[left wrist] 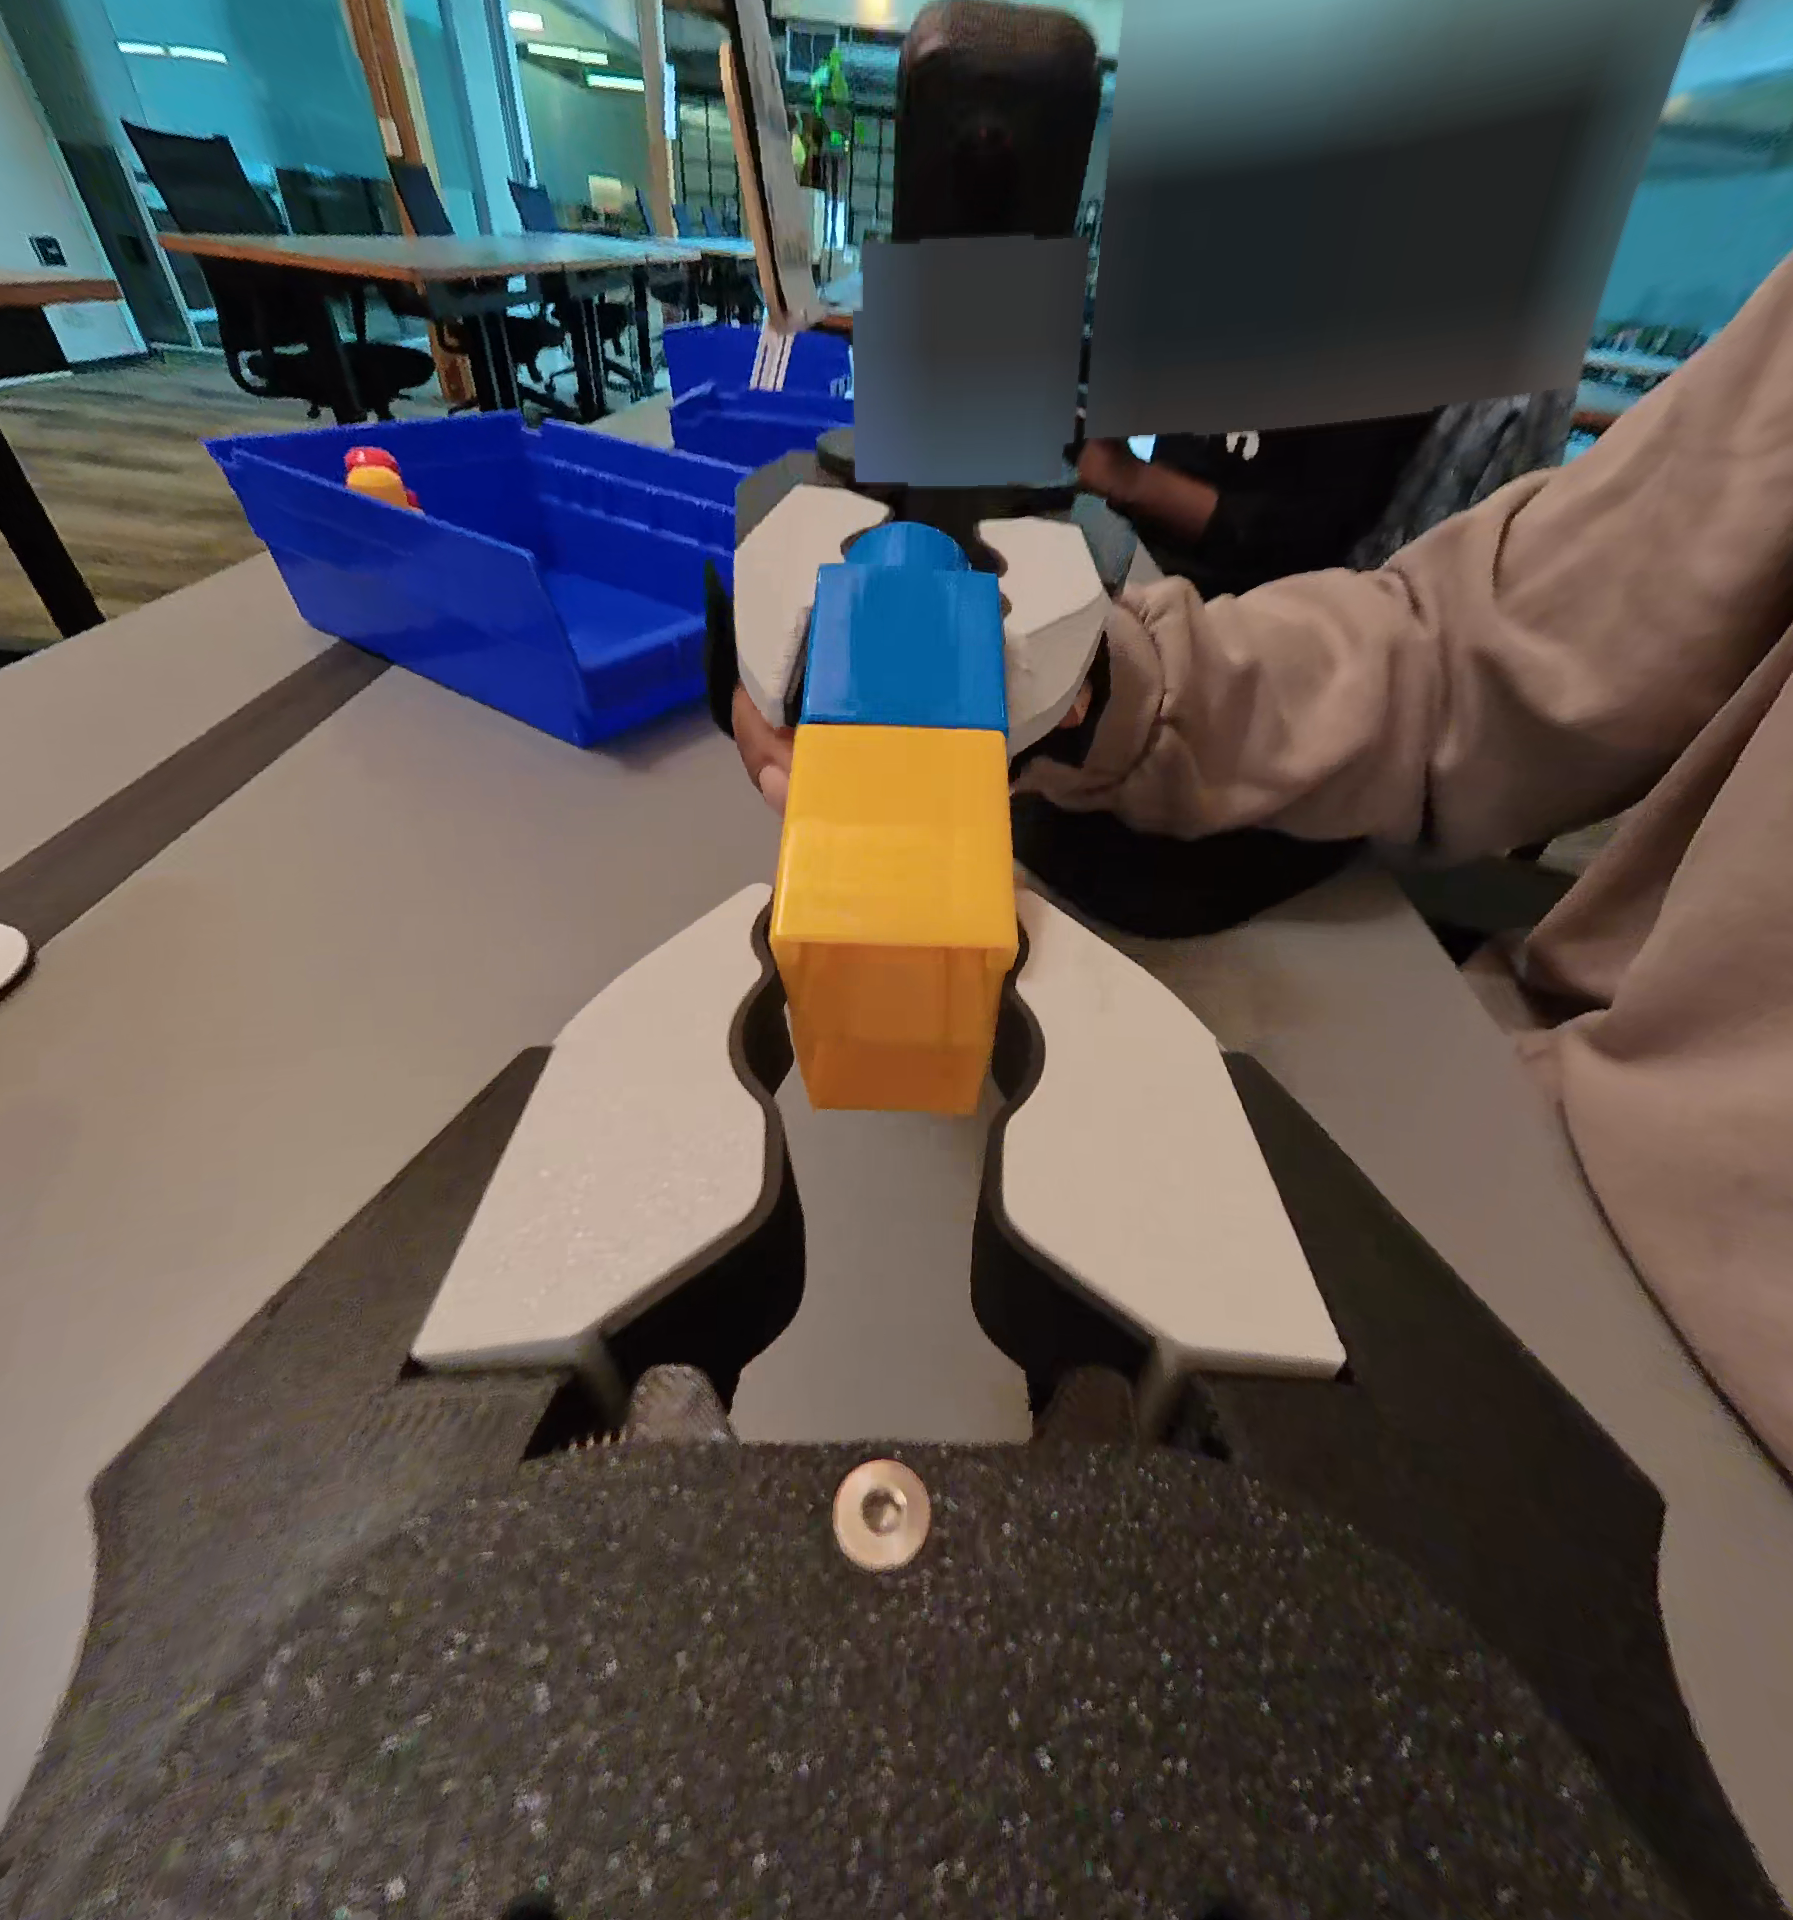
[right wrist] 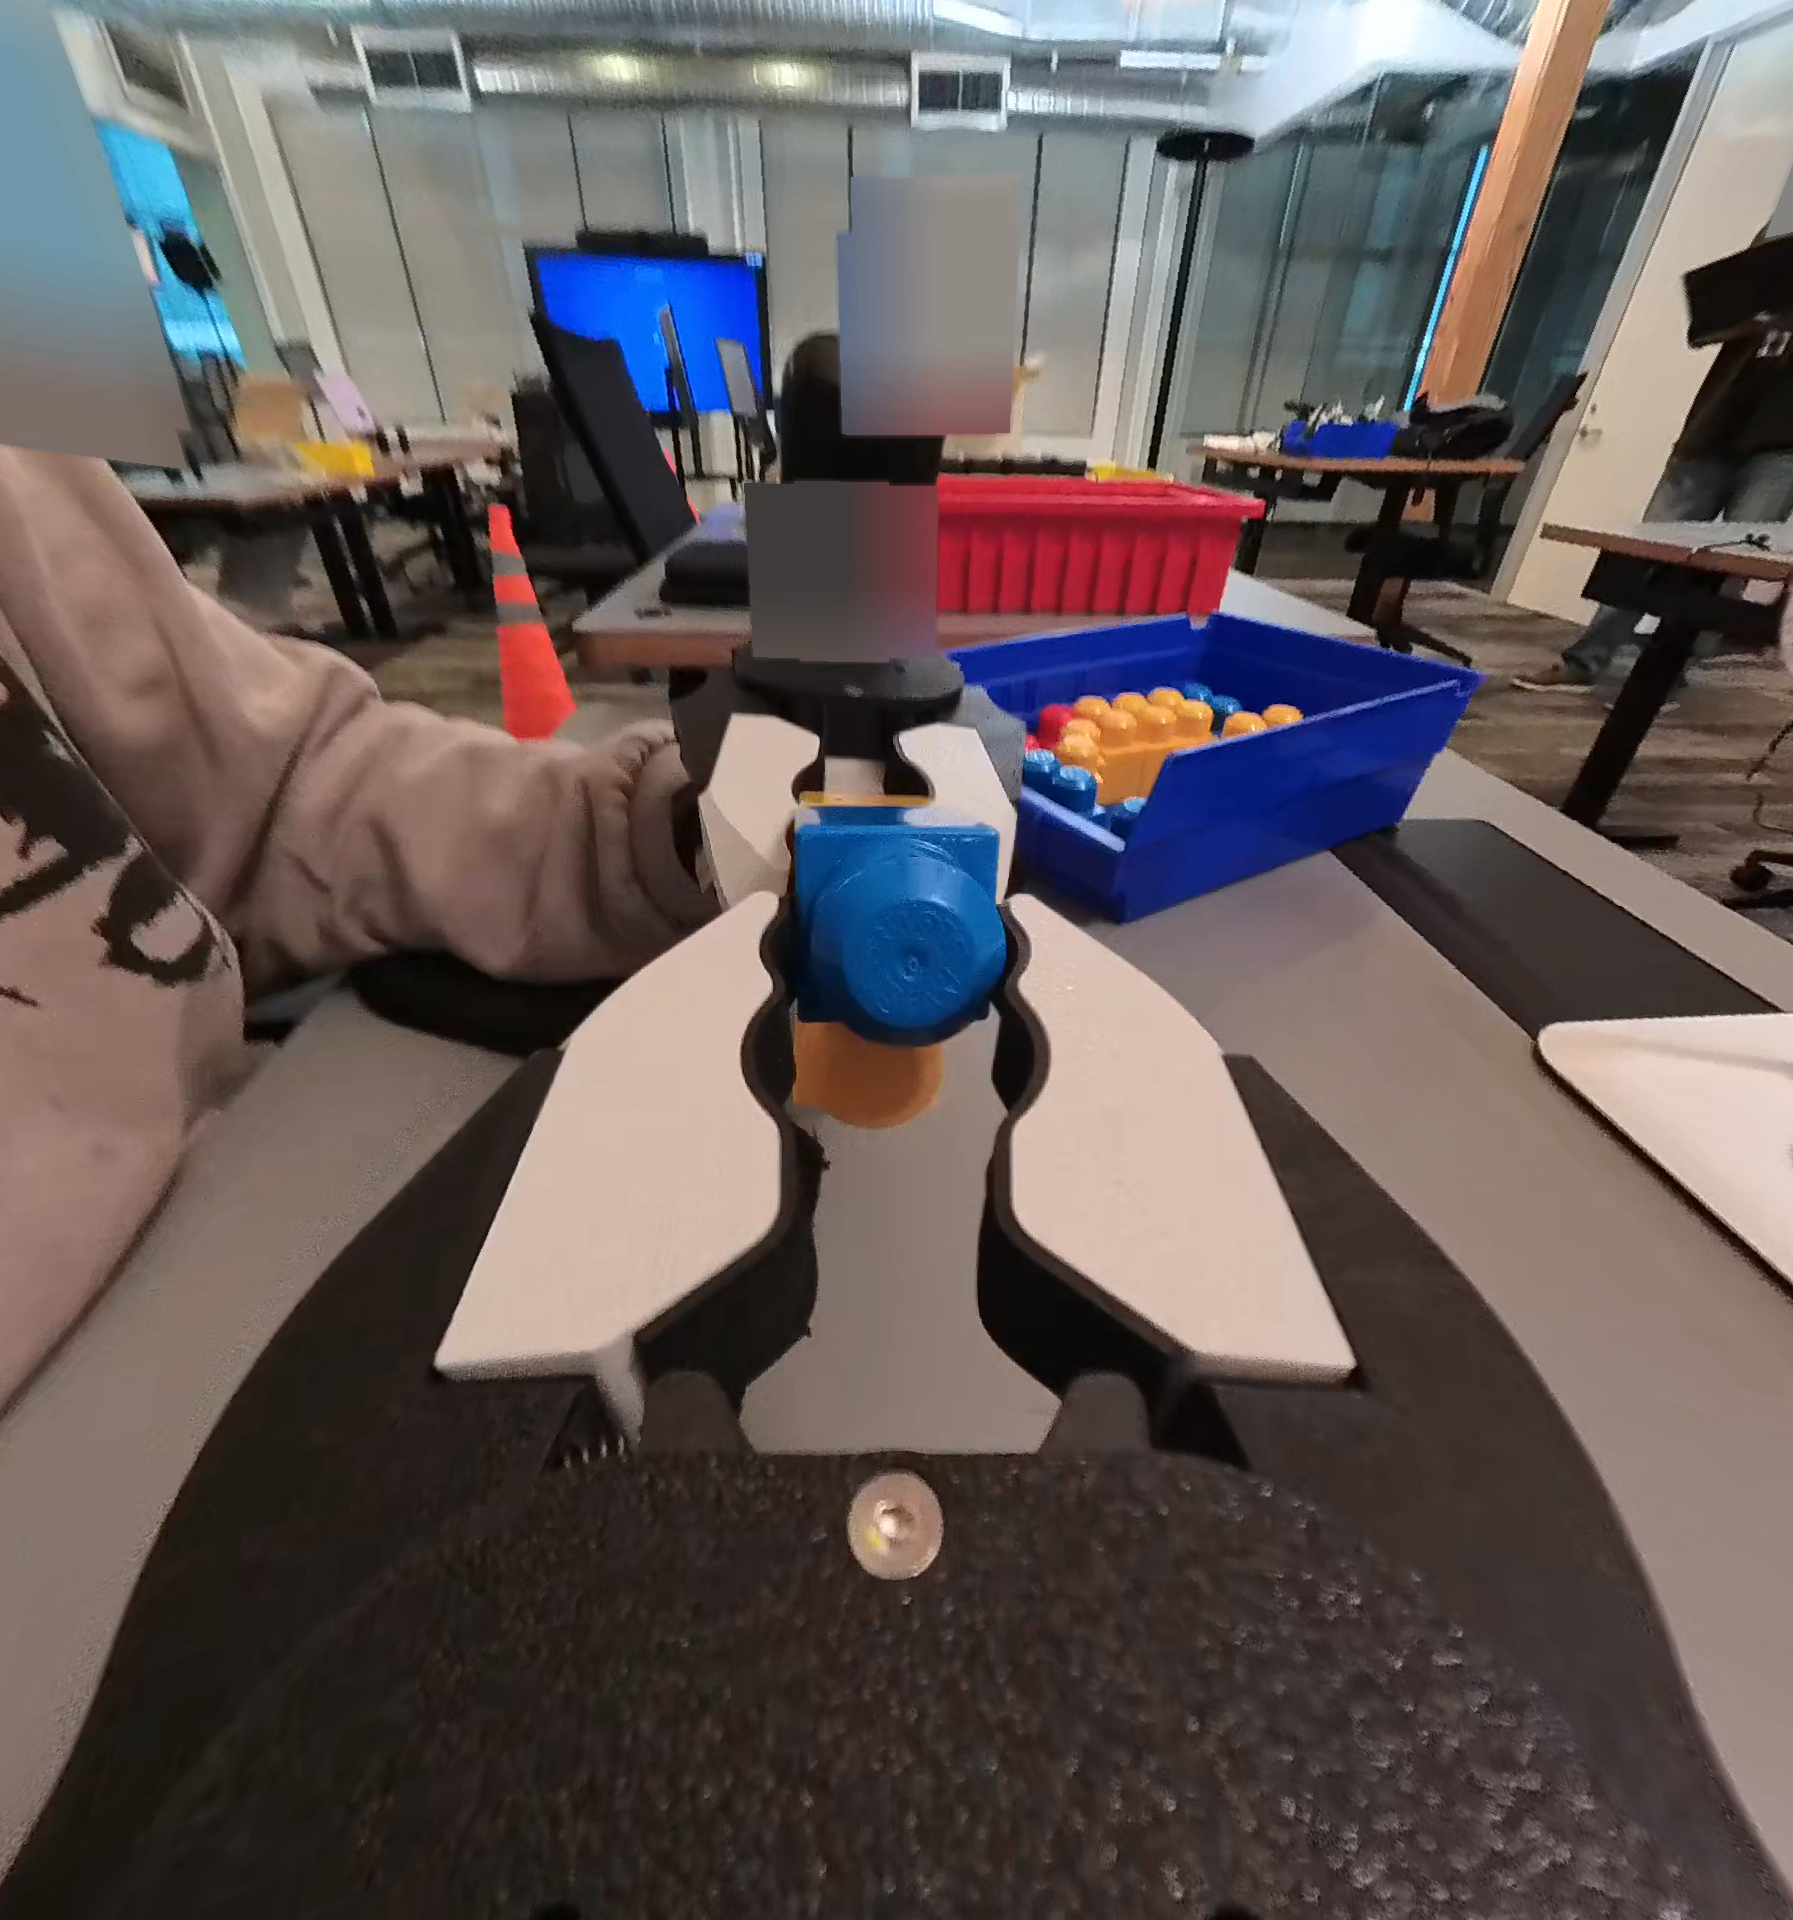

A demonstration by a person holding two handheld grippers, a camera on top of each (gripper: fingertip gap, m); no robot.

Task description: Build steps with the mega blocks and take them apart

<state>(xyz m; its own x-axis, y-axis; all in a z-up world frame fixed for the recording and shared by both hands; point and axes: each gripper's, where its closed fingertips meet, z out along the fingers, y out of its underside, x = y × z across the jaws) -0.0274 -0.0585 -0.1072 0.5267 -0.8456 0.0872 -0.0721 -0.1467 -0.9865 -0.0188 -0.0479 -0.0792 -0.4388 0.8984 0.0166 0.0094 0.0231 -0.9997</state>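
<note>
Left wrist view: left claw [left wrist: 892,966] closed on the yellow block [left wrist: 897,883], white fingers [left wrist: 653,1122] pinching its open underside end. Blue block [left wrist: 907,644] is plugged onto the yellow one's far end, and the right claw [left wrist: 918,613] grips that blue block from the opposite side. The two-block stack is held horizontally in the air between both claws, above the grey table [left wrist: 300,883]. Past it on the left, a blue bin [left wrist: 476,561] sits on the table with a red and yellow piece [left wrist: 378,478] showing at its far corner; second blue bin [left wrist: 757,390] behind. Tan sleeve [left wrist: 1443,675] comes in from the right.

Right wrist view: right claw [right wrist: 897,935] clamped on the blue block [right wrist: 897,935], stud facing the camera. Yellow block [right wrist: 866,1081] shows below and behind it. Left claw [right wrist: 861,800] visible beyond, holding the far end. Further right on the table [right wrist: 1235,987], blue bin [right wrist: 1235,769] full of yellow, blue and red mega blocks [right wrist: 1131,738]; red bin [right wrist: 1079,551] behind that. White mat [right wrist: 1702,1122] at right edge.
</note>
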